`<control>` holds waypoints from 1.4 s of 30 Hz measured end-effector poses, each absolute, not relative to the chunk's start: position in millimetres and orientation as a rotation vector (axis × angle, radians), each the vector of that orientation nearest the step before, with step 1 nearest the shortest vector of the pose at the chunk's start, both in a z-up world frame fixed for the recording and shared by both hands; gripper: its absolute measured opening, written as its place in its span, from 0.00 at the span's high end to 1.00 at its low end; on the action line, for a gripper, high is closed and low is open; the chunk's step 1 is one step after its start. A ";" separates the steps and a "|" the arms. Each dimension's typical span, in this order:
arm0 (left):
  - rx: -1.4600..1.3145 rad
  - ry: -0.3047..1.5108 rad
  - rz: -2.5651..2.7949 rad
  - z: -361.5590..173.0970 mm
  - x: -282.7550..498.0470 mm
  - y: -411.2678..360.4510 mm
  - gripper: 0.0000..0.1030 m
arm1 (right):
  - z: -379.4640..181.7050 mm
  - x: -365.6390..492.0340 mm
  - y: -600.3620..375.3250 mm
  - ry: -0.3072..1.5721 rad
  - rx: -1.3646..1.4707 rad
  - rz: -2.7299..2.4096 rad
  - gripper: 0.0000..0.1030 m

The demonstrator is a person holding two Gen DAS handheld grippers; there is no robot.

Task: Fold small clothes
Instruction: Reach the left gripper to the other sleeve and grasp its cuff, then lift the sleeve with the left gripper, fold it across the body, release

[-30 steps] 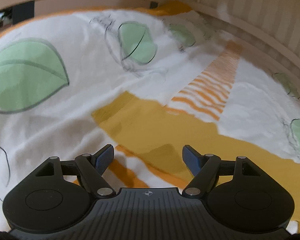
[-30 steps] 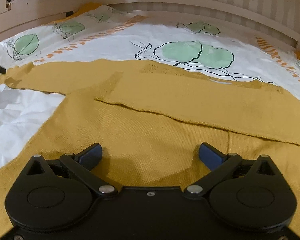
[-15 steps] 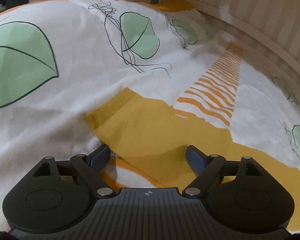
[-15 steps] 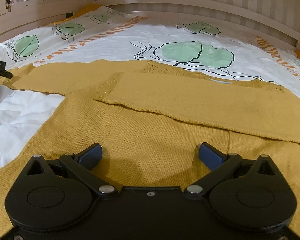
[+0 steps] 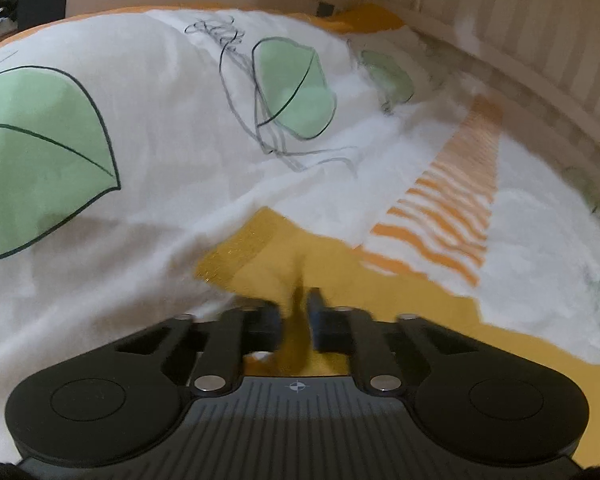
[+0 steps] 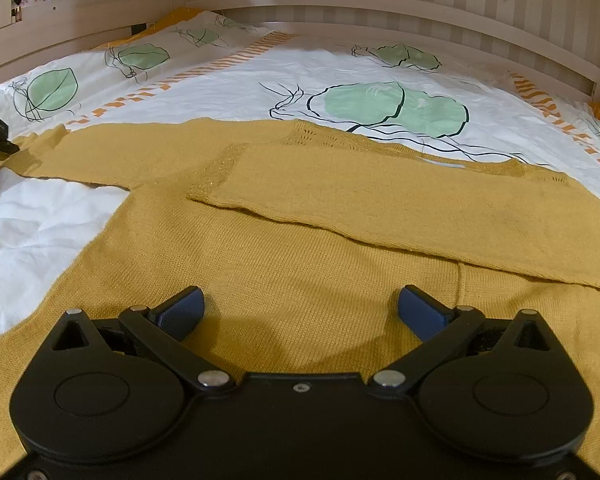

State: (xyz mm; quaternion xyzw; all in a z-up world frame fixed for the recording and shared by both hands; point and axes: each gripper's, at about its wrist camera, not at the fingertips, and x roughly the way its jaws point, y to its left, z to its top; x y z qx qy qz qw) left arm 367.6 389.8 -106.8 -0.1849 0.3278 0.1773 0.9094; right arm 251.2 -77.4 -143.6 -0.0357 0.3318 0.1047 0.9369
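A mustard knit sweater (image 6: 300,248) lies flat on the bed's leaf-print duvet (image 6: 228,92), one sleeve folded across its body. The left gripper (image 5: 298,312) has just closed its fingers, pinching the cuff end of the other sleeve (image 5: 260,256). The right gripper (image 6: 300,310) hovers over the sweater's near part, fingers wide, holding nothing.

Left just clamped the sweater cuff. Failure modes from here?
1. The left gripper, whose jaws have just been closing, pinches the mustard sweater sleeve right by its cuff; the bedsheet beneath might be caught too.
2. The right gripper hovers open, pinning nothing, so a pull could drag the body.
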 end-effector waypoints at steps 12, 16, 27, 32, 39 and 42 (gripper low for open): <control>-0.210 0.518 0.235 -4.9 346.7 316.6 0.97 | -143.2 252.3 -77.7 0.680 -0.068 0.216 0.00; -0.172 0.461 0.128 39.0 335.4 267.4 0.97 | -141.5 254.5 -80.3 0.691 -0.056 0.223 0.00; -0.081 0.413 -0.179 88.5 331.2 96.6 0.97 | -91.9 238.3 -139.6 0.687 0.088 0.273 0.04; -0.052 0.447 -0.313 59.0 340.3 12.1 0.97 | -78.7 215.1 -183.7 0.672 0.107 0.242 0.04; -0.064 0.599 -0.409 -15.9 354.4 -85.8 0.96 | -80.8 198.1 -235.9 0.710 0.191 0.180 0.04; -0.063 0.647 -0.438 -42.5 357.4 -112.6 0.95 | -86.0 194.6 -249.6 0.734 0.215 0.160 0.04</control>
